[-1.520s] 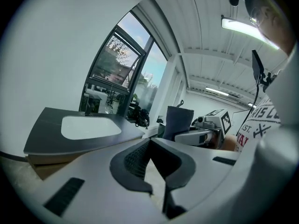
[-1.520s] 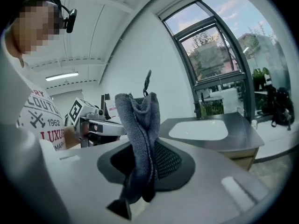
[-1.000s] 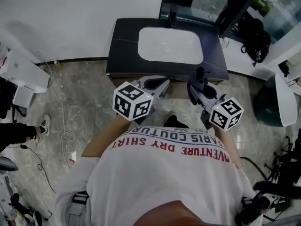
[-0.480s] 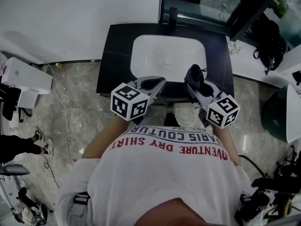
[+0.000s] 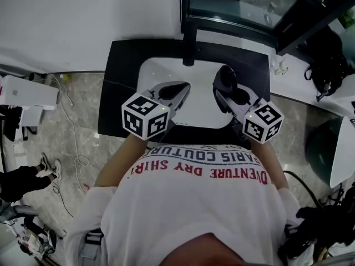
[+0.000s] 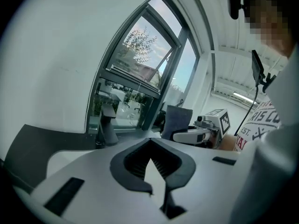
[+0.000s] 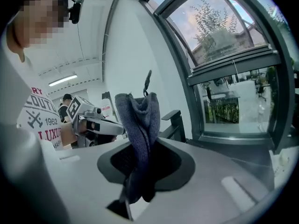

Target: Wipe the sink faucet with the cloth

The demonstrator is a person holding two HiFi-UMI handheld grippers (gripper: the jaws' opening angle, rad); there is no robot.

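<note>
Lab-like washroom mock-up: white sink (image 5: 201, 88) in black counter (image 5: 118, 77) under window (image 5: 244, 5), cables (image 5: 79, 160) across marble floor (image 5: 49, 133)

Behind sink (image 5: 155, 73), faucet (image 5: 189, 50); cloth (image 5: 226, 76) in right gripper (image 5: 221, 90), above sink.

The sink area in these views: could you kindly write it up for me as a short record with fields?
Sink: white, set in a dark countertop
Faucet: dark, at the sink's back edge, clear of both grippers
Cloth: dark grey, bunched, clamped in the right gripper
Left gripper: jaws together, nothing between, above the sink
Wiping: not yet begun
</note>
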